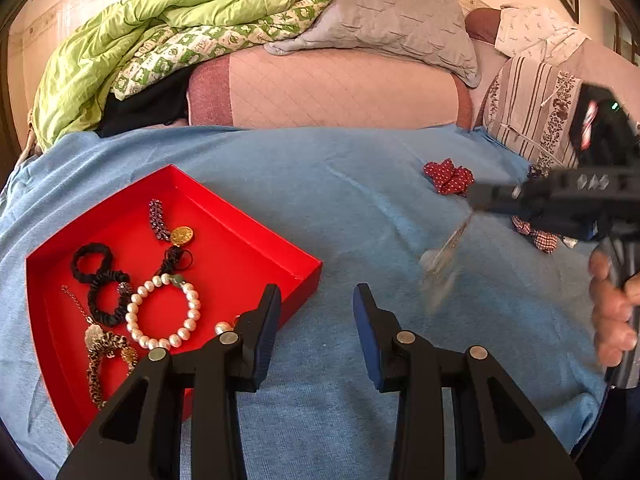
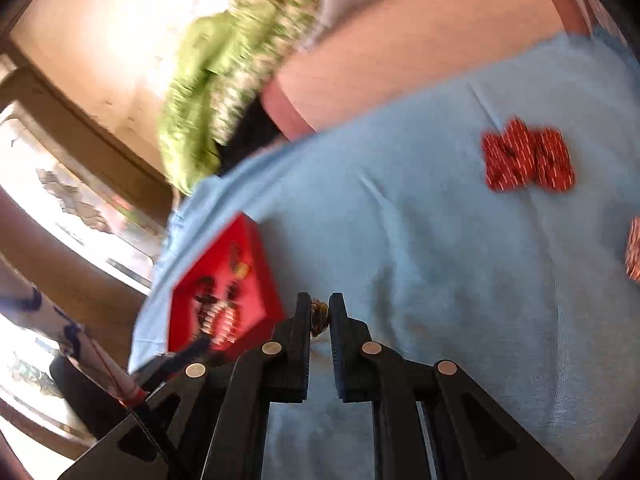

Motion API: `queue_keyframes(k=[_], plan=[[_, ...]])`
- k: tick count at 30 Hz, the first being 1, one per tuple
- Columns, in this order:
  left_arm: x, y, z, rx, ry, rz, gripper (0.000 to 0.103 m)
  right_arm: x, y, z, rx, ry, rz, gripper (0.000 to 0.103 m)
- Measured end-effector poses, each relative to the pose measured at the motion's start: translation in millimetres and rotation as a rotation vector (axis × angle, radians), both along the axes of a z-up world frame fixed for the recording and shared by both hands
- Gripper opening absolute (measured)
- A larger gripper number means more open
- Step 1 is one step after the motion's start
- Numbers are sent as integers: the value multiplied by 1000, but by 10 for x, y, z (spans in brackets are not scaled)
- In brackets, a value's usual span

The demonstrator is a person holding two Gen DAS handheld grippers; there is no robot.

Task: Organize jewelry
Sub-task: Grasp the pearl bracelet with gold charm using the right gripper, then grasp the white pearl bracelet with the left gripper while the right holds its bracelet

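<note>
A red tray (image 1: 256, 220) lies on the blue sheet at the left; it also shows in the right wrist view (image 2: 260, 276). In it are a pearl bracelet (image 1: 188, 312), black scrunchies (image 1: 100, 280), a gold pendant (image 1: 182, 236) and other pieces. My left gripper (image 1: 316, 304) is open and empty just right of the tray's near corner. My right gripper (image 2: 320, 312) is shut on a small gold piece of jewelry (image 2: 319, 312). In the left wrist view it (image 1: 476, 200) is in the air at the right, with a blurred silvery piece (image 1: 440, 264) hanging below.
A red dotted scrunchie (image 1: 448, 176) lies on the blue sheet (image 1: 360, 208), also in the right wrist view (image 2: 528, 156). A checked one (image 1: 540, 236) lies behind the right gripper. Pillows and a green quilt (image 1: 140, 40) are piled behind.
</note>
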State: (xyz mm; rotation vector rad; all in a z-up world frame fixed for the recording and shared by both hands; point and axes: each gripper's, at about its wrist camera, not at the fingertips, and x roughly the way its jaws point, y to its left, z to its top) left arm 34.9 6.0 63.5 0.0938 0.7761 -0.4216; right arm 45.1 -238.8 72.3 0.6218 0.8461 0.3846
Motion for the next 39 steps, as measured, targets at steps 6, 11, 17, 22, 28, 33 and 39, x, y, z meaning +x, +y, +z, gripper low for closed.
queue_keyframes(k=[6,11,17,22,28,33,39], plan=[[-23,-73,-41,-36,41,-46,36,-112,-143,134,-31,-64,-65,10],[-54,-186,-129,-66,93,-102,36,-128,-200,172,-33,-76,-95,10],[-28,-414,-364,2,161,-106,36,-179,-200,210,-23,-93,-73,10],[126,-482,-456,29,156,-10,35,-161,-169,216,-12,-95,-54,10],[134,-568,-432,70,107,-6,34,-127,-112,201,-24,-92,-42,10],[247,-570,-538,93,167,-9,27,-95,-44,182,-25,-86,-27,10],[137,-578,-362,81,77,-30,5,-88,36,172,-54,-89,-18,10]])
